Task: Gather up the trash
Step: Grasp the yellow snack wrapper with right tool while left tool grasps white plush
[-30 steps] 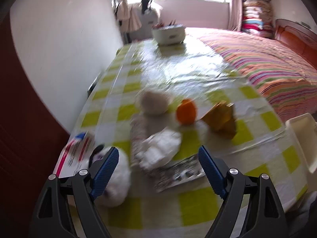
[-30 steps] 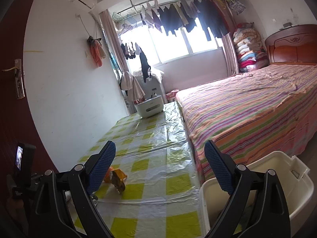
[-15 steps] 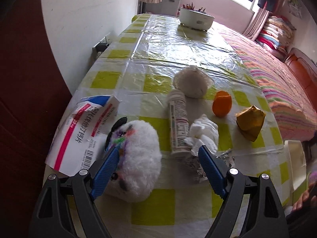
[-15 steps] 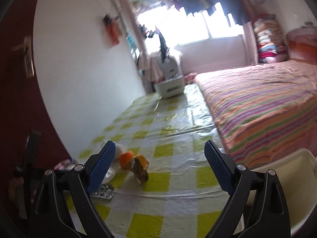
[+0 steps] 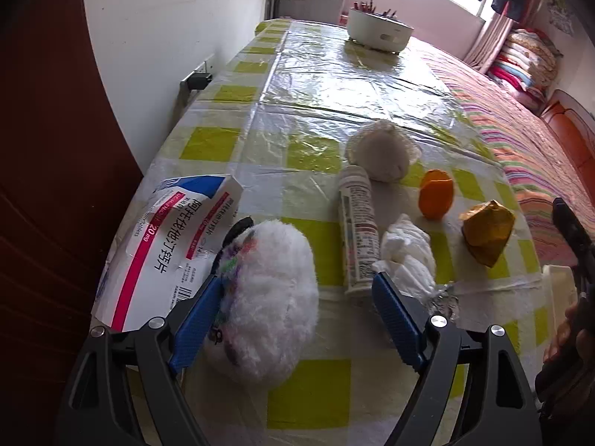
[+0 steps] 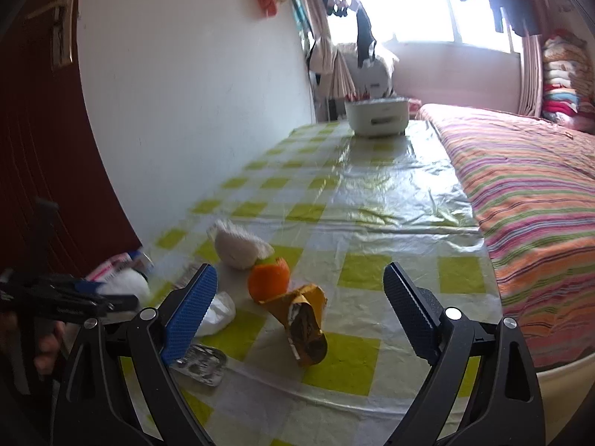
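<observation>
Moved since before: your left tongs [image 5: 297,319] have dropped lower and closer over the near pile, and your right tongs [image 6: 297,316] have tipped down from the bed view onto the table [image 6: 372,193].
Left tongs: wide open, nothing held, with the fluffy white toy [image 5: 267,297] sitting between the blue pads.
Right tongs: also open and empty, framing the gold wrapper [image 6: 301,319].
Where the trash is: all bunched at the near end of the table. Crumpled tissue [image 5: 409,252], gold wrapper, orange peel [image 5: 436,194], foil blister pack [image 6: 200,362], flattened medicine box [image 5: 167,245].
How it'll handle: my guess is everything's light. The tissue is soft and squashes, so pinch the middle of the wad. The wrapper is crinkly and stands up, so take it across its upper fold. The blister pack lies flat and looks slippery on the plastic tablecloth.
In the way: the toy probably isn't trash and it's right in your left jaws. The white tube [image 5: 357,230] lies touching the tissue.
Bin: a white tub edge [image 5: 561,282] shows off the table's right side.
</observation>
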A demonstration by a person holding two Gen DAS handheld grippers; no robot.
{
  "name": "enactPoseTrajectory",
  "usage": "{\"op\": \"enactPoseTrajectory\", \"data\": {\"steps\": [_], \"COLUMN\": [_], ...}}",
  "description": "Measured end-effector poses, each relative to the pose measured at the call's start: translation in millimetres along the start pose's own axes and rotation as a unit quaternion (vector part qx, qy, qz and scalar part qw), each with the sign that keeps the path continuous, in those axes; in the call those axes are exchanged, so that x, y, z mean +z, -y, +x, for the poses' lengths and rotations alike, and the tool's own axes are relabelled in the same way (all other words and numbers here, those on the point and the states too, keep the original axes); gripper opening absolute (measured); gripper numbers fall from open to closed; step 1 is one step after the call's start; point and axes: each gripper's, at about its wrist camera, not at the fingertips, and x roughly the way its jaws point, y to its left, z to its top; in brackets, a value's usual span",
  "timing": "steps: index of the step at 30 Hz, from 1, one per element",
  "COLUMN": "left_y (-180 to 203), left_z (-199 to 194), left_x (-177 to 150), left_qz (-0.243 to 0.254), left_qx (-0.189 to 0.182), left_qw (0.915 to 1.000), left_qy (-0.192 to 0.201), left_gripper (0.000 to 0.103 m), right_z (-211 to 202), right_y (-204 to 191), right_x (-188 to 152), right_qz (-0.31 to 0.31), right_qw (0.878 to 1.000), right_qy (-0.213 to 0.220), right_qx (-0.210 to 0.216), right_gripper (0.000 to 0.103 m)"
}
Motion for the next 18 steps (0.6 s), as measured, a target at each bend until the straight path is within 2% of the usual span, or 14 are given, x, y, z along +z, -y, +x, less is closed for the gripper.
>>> {"op": "enactPoseTrajectory", "data": {"steps": [8, 14, 15, 17, 18], "left_y": [-7.5, -10.0, -9.4, -9.2, -9.5], "left_z": [11.9, 16.1, 16.2, 16.7, 17.0], "left_x": [1.3, 1.7, 1.4, 1.1, 1.2], "left_qz": [-0.011, -0.012, -0.01, -0.007, -0.007], "left_qx": [0.035, 0.04, 0.04, 0.043, 0.044], "left_qw": [0.9993, 0.9991, 0.9991, 0.999, 0.999], "left_qy": [-0.006, -0.007, -0.007, -0.006, -0.005], "left_gripper": [0.08, 0.08, 0.08, 0.08, 0.079], "right_z": [32.8, 58.4, 63.4, 71.4, 75.3], "right_y": [-7.5, -7.6, -4.9, -0.7, 1.2], "right_x": [-12.0, -11.0, -10.5, -10.7, -11.1], "right_qz": [-0.072, -0.082, -0.076, -0.064, -0.059], "right_qw": [0.995, 0.992, 0.992, 0.991, 0.99], "right_qy": [-0.058, -0.09, -0.1, -0.116, -0.126], "right_qx": [-0.023, -0.025, -0.02, -0.009, -0.007], "right_gripper": [0.09, 0.087, 0.085, 0.064, 0.059]}}
